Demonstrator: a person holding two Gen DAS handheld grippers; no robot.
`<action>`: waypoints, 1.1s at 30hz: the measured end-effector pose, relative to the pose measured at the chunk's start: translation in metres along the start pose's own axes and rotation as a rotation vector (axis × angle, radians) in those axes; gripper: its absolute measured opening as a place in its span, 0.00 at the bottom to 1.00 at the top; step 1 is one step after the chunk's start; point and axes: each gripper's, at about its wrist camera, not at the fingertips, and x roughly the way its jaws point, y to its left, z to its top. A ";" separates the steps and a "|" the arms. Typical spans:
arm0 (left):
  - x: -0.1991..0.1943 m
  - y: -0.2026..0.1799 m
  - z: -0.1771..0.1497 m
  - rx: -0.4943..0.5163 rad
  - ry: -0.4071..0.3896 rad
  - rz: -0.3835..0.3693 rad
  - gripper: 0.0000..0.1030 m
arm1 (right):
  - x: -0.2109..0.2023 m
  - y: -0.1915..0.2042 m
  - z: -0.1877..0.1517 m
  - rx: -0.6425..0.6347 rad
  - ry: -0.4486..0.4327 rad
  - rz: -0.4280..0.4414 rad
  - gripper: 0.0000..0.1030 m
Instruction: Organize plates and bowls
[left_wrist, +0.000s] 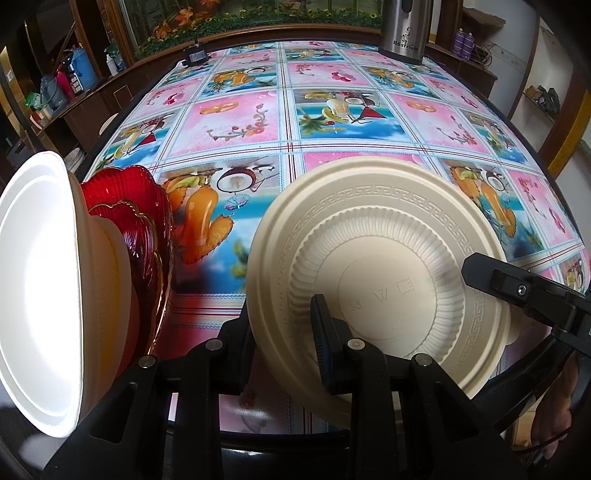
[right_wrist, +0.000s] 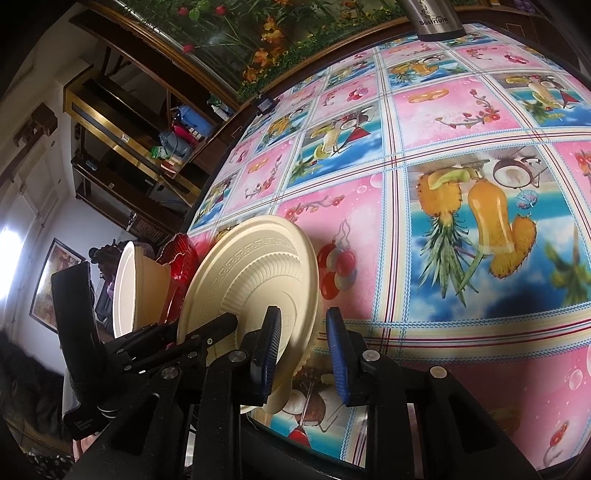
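A cream plastic plate (left_wrist: 376, 266) with a key-pattern rim stands on edge above the table, its underside facing me. My left gripper (left_wrist: 284, 332) is shut on its lower rim. The plate also shows in the right wrist view (right_wrist: 251, 280). My right gripper (right_wrist: 303, 350) is open, with the plate's rim between its blue pads, not clamped. At the left stand a white bowl (left_wrist: 37, 295), a cream bowl (left_wrist: 114, 280) and red glass plates (left_wrist: 136, 206), all on edge; they also show in the right wrist view (right_wrist: 129, 288).
The table (left_wrist: 332, 122) has a pink and blue fruit-print cloth. A steel kettle (left_wrist: 404, 29) stands at the far edge, and a small black device (left_wrist: 195, 55) at the far left. Wooden shelves with bottles (left_wrist: 62, 85) line the left wall.
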 end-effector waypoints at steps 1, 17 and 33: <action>0.000 0.000 0.000 -0.001 0.000 -0.001 0.25 | 0.000 0.000 0.000 0.000 0.001 -0.001 0.25; 0.000 0.001 0.000 -0.002 0.000 -0.001 0.25 | 0.001 0.001 0.000 0.000 0.000 -0.001 0.24; 0.001 0.000 -0.002 -0.003 0.005 -0.010 0.30 | 0.000 0.001 0.000 0.006 -0.001 0.000 0.24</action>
